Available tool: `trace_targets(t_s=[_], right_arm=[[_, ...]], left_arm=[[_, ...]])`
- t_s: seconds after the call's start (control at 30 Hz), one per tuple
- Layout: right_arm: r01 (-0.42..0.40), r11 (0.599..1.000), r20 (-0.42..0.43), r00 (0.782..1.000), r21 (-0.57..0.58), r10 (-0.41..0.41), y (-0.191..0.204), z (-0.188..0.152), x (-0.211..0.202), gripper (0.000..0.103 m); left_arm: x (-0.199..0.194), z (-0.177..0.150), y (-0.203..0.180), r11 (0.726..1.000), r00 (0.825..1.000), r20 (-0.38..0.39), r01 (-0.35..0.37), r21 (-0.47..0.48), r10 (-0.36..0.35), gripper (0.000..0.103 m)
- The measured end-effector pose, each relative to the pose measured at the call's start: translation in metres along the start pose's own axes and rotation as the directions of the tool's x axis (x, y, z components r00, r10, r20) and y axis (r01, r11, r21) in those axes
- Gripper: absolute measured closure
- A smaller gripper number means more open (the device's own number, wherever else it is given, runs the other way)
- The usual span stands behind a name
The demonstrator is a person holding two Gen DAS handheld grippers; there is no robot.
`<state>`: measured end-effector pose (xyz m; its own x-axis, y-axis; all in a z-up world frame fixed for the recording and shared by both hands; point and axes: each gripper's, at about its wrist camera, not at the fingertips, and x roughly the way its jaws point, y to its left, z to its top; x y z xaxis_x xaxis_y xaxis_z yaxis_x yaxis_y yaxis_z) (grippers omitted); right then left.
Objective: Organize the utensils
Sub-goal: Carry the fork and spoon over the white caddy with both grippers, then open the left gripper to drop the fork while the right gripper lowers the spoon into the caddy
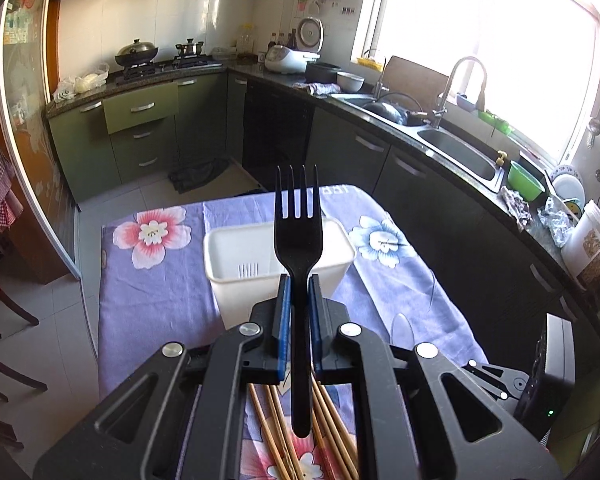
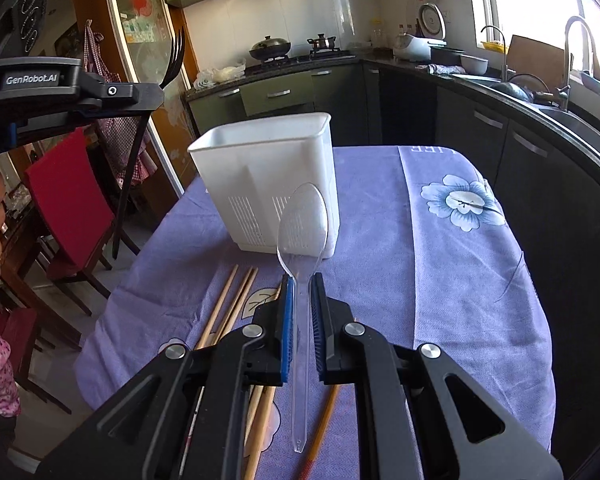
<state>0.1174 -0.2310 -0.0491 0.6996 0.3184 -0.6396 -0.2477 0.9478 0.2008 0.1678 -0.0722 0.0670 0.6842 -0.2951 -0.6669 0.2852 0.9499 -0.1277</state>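
Observation:
My left gripper point(image 1: 299, 280) is shut on a black plastic fork point(image 1: 298, 224), tines up, held above and just short of the white utensil holder point(image 1: 236, 264). It also shows high at the left of the right wrist view point(image 2: 156, 92) with the fork point(image 2: 134, 168). My right gripper point(image 2: 300, 278) is shut on a clear plastic spoon point(image 2: 303, 220), bowl up, close in front of the white holder point(image 2: 260, 160). Several wooden chopsticks point(image 2: 228, 308) lie on the purple floral cloth point(image 2: 460, 280) below both grippers; they also show in the left wrist view point(image 1: 332, 420).
The table's cloth point(image 1: 148, 300) drops off at left and right edges. A red chair point(image 2: 68, 208) stands left of the table. Dark cabinets, a sink point(image 1: 456, 152) and a cluttered counter run along the right. A black device point(image 1: 548, 380) sits at the right.

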Motion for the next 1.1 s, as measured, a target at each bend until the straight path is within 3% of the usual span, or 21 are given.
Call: trace_targets(t_s=[0.17, 0.37, 0.53, 0.77, 0.9, 1.1], right_arm=[[-0.006, 1.000, 0.054, 0.999, 0.007, 0.006, -0.004, 0.020, -0.014, 0.093], [-0.023, 1.000, 0.102, 0.995, 0.020, 0.021, -0.005, 0.040, -0.020, 0.093], [-0.034, 0.999, 0.138, 0.990, 0.016, 0.032, -0.003, 0.056, -0.023, 0.093], [-0.047, 0.999, 0.217, 0.975, 0.012, 0.043, 0.001, 0.084, -0.035, 0.093], [-0.039, 0.999, 0.306, 0.951, -0.011, 0.041, 0.010, 0.112, -0.050, 0.093], [-0.012, 0.999, 0.471, 0.882, -0.029, 0.025, 0.024, 0.159, -0.061, 0.093]], left_arm=[[0.000, 0.038, 0.002, 1.000, 0.993, 0.117, -0.001, -0.001, 0.002, 0.094], [0.027, 0.065, 0.023, 0.999, 0.967, 0.254, -0.017, -0.042, 0.028, 0.094], [0.059, 0.063, 0.041, 0.997, 0.949, 0.309, -0.049, -0.067, 0.067, 0.094], [0.084, 0.035, 0.040, 0.996, 0.949, 0.303, -0.076, -0.042, 0.085, 0.094], [0.098, 0.020, 0.035, 0.995, 0.958, 0.269, -0.097, -0.011, 0.096, 0.094], [0.115, 0.005, 0.043, 0.994, 0.970, 0.218, -0.105, -0.016, 0.106, 0.088]])
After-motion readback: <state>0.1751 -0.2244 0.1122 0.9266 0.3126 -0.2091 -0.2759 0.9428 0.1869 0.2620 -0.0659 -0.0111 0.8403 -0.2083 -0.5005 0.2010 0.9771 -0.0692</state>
